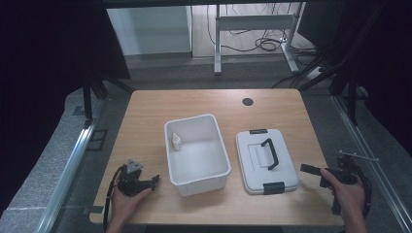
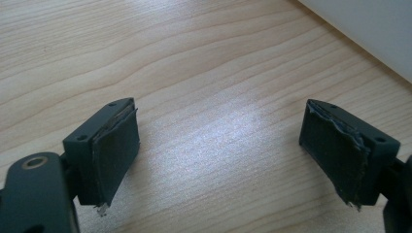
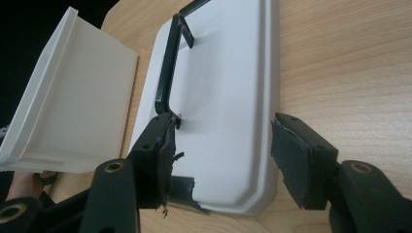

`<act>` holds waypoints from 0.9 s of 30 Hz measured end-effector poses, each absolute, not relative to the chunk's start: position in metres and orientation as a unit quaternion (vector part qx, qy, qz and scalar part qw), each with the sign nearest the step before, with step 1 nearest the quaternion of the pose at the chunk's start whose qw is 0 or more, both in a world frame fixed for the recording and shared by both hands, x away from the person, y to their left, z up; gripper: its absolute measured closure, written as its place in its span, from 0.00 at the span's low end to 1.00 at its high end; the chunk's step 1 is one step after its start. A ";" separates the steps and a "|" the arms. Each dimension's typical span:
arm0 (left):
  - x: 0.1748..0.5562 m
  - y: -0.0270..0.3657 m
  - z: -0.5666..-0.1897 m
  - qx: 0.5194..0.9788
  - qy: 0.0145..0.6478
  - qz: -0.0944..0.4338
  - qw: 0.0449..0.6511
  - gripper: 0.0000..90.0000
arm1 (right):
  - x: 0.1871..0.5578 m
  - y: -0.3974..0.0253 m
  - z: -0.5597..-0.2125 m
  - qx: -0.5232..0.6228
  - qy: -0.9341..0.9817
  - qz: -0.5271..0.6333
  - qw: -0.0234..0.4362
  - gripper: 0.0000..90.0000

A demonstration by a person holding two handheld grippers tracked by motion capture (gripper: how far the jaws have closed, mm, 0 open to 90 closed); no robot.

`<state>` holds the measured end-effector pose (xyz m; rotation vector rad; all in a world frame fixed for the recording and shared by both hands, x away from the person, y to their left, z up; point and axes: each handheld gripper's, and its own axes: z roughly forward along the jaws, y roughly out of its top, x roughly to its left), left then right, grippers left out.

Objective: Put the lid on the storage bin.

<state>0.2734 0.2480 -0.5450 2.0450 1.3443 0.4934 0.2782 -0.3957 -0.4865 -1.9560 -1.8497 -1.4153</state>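
High view showed the surface (image 1: 145,111) bearing an open bin (image 1: 197,172) with 1 small bottle (image 1: 177,141) inside, the lid (image 1: 286,170) flat just beside it. Closing looked not yet begun. Right hand-held gripper (image 3: 221,160), jaws apart and empty, pointed at the lid's near edge; left hand-held gripper (image 2: 218,150) gaped over bare wood.

A pale wood-grain tabletop (image 1: 145,116) carries a white open box (image 1: 197,153) at its middle, with a small white bottle (image 1: 177,141) inside near the box's left wall. Just right of the box lies a light grey lid (image 1: 266,162) with a black handle (image 1: 270,153) and black clips at both ends. Left of the box is the black left gripper (image 1: 155,181) topped by a grey plate; right of the lid is the black right gripper (image 1: 306,169).
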 end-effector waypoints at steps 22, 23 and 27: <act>0.273 0.248 -0.545 0.777 0.511 0.187 0.317 0.16 | 0.288 -0.380 -0.462 -0.619 -0.633 -0.462 0.054 0.47; 0.273 0.248 -0.545 0.777 0.511 0.187 0.317 0.16 | 0.288 -0.379 -0.461 -0.617 -0.635 -0.462 0.053 0.47; 0.273 0.248 -0.545 0.777 0.511 0.187 0.316 0.16 | 0.289 -0.371 -0.458 -0.612 -0.645 -0.454 0.056 0.47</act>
